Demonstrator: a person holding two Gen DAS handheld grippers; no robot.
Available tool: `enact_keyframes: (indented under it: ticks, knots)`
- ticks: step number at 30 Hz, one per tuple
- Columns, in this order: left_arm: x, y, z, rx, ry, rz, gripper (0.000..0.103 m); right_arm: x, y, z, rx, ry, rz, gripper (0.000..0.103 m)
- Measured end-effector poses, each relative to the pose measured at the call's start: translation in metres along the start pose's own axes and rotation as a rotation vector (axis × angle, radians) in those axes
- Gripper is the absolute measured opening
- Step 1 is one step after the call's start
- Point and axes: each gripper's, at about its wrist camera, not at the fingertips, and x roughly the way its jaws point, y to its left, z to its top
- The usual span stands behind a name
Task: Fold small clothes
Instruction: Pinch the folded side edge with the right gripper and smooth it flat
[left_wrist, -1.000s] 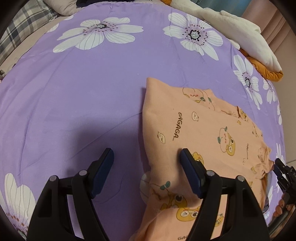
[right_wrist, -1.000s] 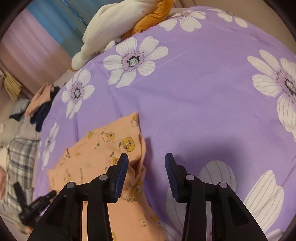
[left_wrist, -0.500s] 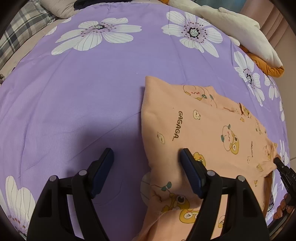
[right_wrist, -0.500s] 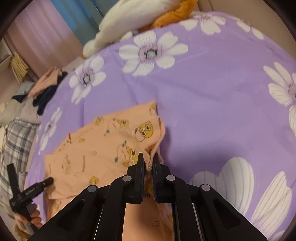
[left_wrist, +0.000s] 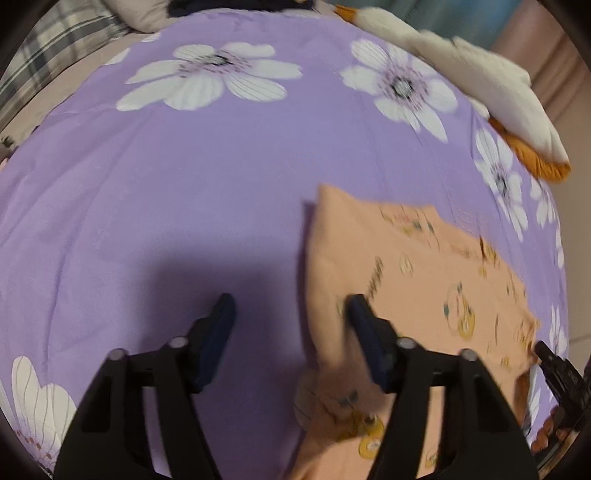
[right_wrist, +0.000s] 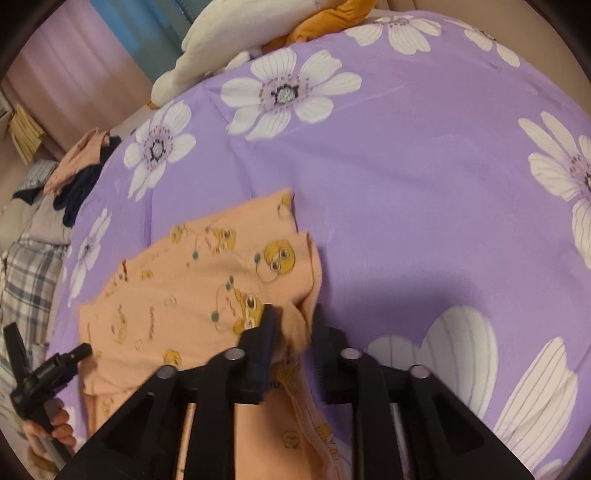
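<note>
The peach garment (left_wrist: 424, 280) is spread on the purple sheet (left_wrist: 221, 184), with its near right edge bunched into a ridge. Half a second ago that ridge was pinched tight by the right gripper (right_wrist: 291, 325); now its jaws are opening and the cloth is seen loose between them, no longer pressed. The left gripper (left_wrist: 288, 314), held wide a second ago, is closing: the garment's left edge is straddled, one finger (left_wrist: 364, 321) lying on the cloth and the other on bare sheet, nothing squeezed yet. The right corner is judged to have been let go while a grip on the left edge is being taken, so a fold is probably about to be started from the left
</note>
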Motion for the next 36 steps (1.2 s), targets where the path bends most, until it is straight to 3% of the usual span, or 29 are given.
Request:
enact_keyframes:
  ticks: [1, 2, 6, 8, 9, 10, 11, 13, 16, 25, 36]
  knots:
    - [0.001, 0.001, 0.003, -0.007, 0.002, -0.007, 0.057, -0.003, 0.001, 0.003, -0.004, -0.017, 0.003, 0.049]
    - [0.002, 0.002, 0.007, -0.012, 0.003, -0.022, 0.054, -0.005, 0.003, 0.007, -0.014, -0.035, 0.003, 0.054]
    - [0.006, -0.003, 0.015, 0.003, -0.003, -0.021, 0.05, 0.001, 0.012, 0.022, -0.056, -0.052, 0.003, 0.054]
    - [0.012, -0.005, 0.017, 0.013, 0.004, -0.007, 0.05, 0.014, 0.014, 0.028, -0.052, -0.02, 0.017, 0.053]
    - [0.015, -0.005, 0.018, 0.02, 0.01, 0.0, 0.05, 0.021, 0.015, 0.03, -0.05, -0.004, 0.005, 0.052]
    - [0.017, -0.005, 0.018, 0.026, 0.011, 0.005, 0.05, 0.025, 0.017, 0.031, -0.054, -0.003, -0.008, 0.042]
    - [0.018, -0.005, 0.018, 0.03, 0.011, 0.008, 0.051, 0.029, 0.02, 0.031, -0.07, -0.003, -0.027, 0.024]
    - [0.018, -0.004, 0.019, 0.037, 0.009, 0.008, 0.052, 0.033, 0.025, 0.031, -0.093, -0.007, -0.037, 0.011]
    - [0.021, -0.003, 0.02, 0.046, 0.006, 0.009, 0.054, 0.031, 0.028, 0.031, -0.112, -0.037, -0.058, 0.01]
    - [0.025, -0.004, 0.02, 0.074, -0.01, 0.025, 0.054, 0.052, 0.02, 0.029, -0.105, -0.011, -0.1, 0.01]
    - [0.013, -0.005, 0.011, 0.087, 0.0, 0.041, 0.052, 0.048, 0.021, 0.027, -0.136, -0.015, -0.155, 0.012]
